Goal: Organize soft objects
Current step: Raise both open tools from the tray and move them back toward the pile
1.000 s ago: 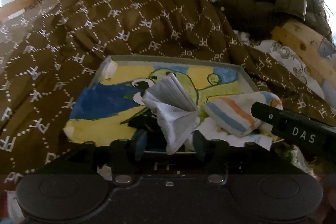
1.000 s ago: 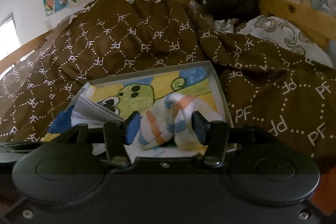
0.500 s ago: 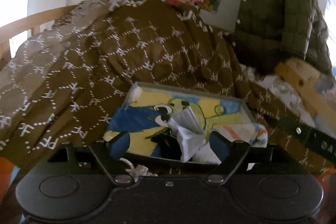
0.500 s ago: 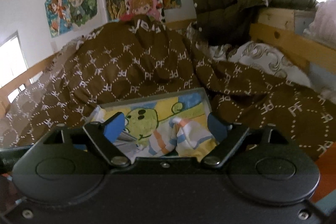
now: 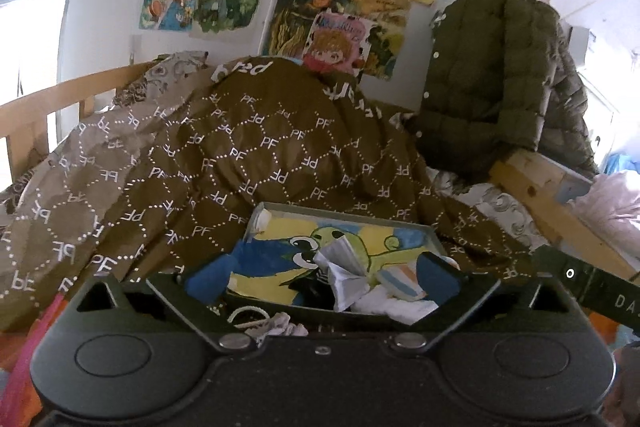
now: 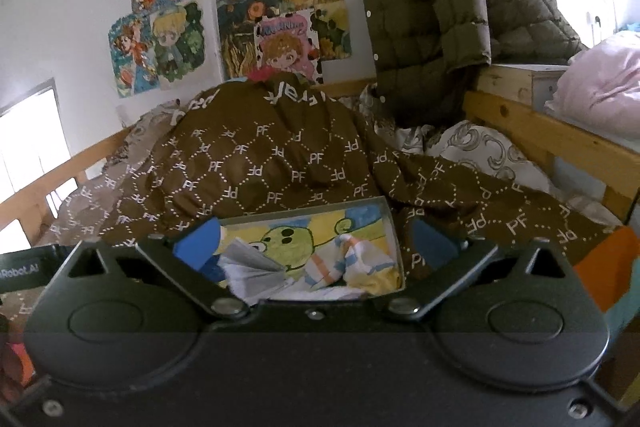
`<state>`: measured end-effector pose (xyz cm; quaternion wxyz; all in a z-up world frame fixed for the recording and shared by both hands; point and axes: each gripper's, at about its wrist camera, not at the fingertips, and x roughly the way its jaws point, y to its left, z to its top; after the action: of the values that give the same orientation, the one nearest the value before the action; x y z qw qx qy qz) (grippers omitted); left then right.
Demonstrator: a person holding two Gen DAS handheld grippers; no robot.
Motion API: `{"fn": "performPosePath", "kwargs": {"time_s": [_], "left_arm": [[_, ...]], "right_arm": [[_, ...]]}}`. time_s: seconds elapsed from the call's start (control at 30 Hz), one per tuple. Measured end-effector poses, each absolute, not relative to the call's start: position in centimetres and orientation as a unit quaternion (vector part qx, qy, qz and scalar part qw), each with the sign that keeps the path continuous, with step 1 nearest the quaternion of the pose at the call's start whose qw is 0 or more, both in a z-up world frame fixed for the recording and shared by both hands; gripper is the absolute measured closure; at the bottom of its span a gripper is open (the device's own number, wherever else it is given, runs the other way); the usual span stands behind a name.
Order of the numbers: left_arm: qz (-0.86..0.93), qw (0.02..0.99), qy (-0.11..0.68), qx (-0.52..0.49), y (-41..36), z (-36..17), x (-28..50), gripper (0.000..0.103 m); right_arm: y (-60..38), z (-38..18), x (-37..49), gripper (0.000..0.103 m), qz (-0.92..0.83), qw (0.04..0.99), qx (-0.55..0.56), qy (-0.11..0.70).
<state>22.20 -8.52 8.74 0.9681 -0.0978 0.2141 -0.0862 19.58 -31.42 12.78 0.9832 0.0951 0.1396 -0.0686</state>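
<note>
Quilted cloth jacket (image 5: 492,75), bare wood rail (image 5: 548,203)

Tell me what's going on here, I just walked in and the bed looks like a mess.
A person holding a gripper in each hand is sorting small folded cloths into a shallow box lined with a cartoon drawing, which sits on the brown quilt. A grey folded cloth and a striped one lie inside. The jaws of the left gripper and right gripper are opening, with nothing gripped.
</note>
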Motion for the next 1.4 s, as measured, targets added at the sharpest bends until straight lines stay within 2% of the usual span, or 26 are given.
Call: {"fn": "performPosePath", "kwargs": {"time_s": [0.3,0.6,1.27,1.4], "left_arm": [[-0.081,0.975,0.178,-0.107,-5.8,9.2,17.3,0.001],[-0.076,0.97,0.186,-0.136,-2.5,7.9,12.8,0.001],[-0.057,0.966,0.219,-0.128,2.6,2.4,7.5,0.001],[-0.04,0.955,0.258,-0.138,3.2,1.0,7.3,0.001]], "right_arm": [[-29.4,13.4,13.3,0.001,-0.067,0.986,0.103,0.115],[-27.0,13.2,8.5,0.001,-0.065,0.989,0.092,0.093],[-20.5,9.7,1.3,0.0,-0.072,0.982,0.032,0.17],[-19.2,8.9,0.2,0.0,-0.074,0.979,0.022,0.19]]}}
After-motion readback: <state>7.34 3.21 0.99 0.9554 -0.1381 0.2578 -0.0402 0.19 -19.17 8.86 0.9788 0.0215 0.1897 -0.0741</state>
